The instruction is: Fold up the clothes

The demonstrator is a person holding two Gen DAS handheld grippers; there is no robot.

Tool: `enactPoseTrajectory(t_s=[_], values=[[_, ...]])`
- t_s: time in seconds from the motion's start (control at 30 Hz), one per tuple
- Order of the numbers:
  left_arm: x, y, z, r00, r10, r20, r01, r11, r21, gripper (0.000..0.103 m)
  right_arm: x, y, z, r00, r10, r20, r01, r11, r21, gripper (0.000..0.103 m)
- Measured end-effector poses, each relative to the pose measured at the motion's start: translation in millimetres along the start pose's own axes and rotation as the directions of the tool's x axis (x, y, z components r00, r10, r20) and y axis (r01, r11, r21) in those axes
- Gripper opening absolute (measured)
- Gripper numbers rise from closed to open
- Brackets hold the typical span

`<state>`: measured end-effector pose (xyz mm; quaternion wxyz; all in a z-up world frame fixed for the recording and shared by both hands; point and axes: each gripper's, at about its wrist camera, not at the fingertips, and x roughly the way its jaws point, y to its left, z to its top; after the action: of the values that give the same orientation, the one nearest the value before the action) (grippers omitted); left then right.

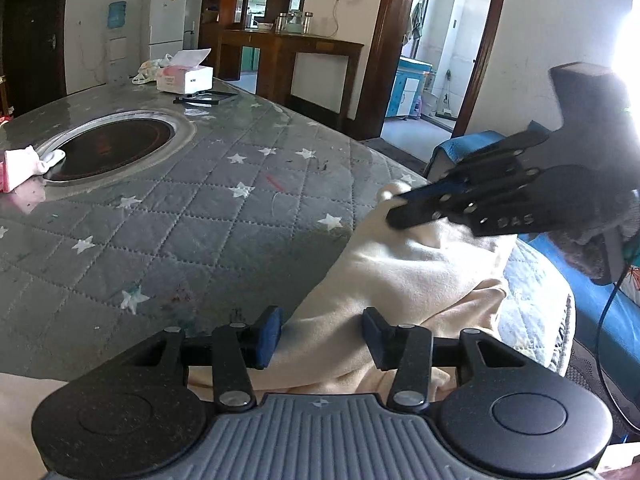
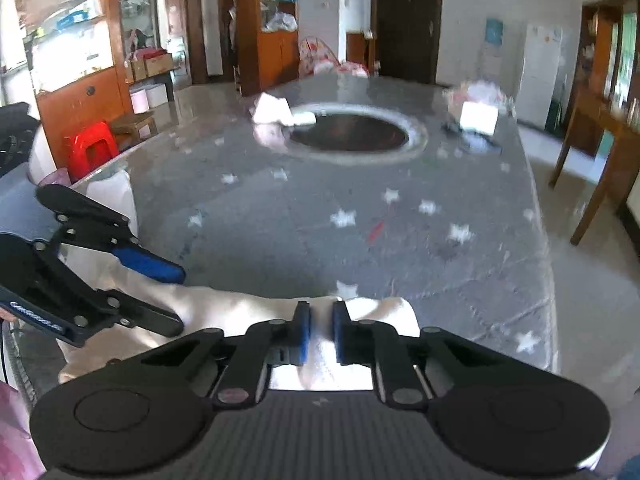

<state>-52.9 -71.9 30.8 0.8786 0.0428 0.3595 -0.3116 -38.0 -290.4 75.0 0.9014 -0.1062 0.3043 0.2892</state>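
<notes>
Cream soft-knit garment (image 1: 400,280): bunched at near edge of grey star-quilted bench (image 1: 200,216). R jaws (image 2: 321,330) pinch its hem; L jaws (image 1: 320,336) spread, empty. Tip: grab matching corner w/ L, pull flat.

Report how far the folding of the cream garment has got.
Done: nothing looks folded yet; the cream garment lies bunched at the near edge of the star-quilted table. In hand: the right gripper is pinched on a fold of the cloth, while the left gripper is open with cloth between its fingers. Left: spread it flat on the table, then make every fold.
</notes>
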Motion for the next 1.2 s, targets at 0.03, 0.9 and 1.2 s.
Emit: enactPoseTrajectory(t_s=[0.03,0.9,1.2], values=[[-1.9,0.2,0.5,1.000,0.003,0.005,-0.003,1.000,0.001,0.052,-5.5,2.4,3.1,1.000,-0.001,0.018,0.001,1.000,-0.008,0.008],[-35.7,46.6,14.1,0.966,0.242,0.094,-0.229,0.965,-0.128,0.073,18.5,50.3,132.9,0.950,0.005,0.314,0.068,0.973,-0.222,0.030],[-37.8,82.6,-22.1,0.960,0.280,0.001,-0.274,0.941,-0.199,0.073,53.0,-21.1,69.1,0.987,-0.161,0.023,0.162,0.985,-0.057,0.029]])
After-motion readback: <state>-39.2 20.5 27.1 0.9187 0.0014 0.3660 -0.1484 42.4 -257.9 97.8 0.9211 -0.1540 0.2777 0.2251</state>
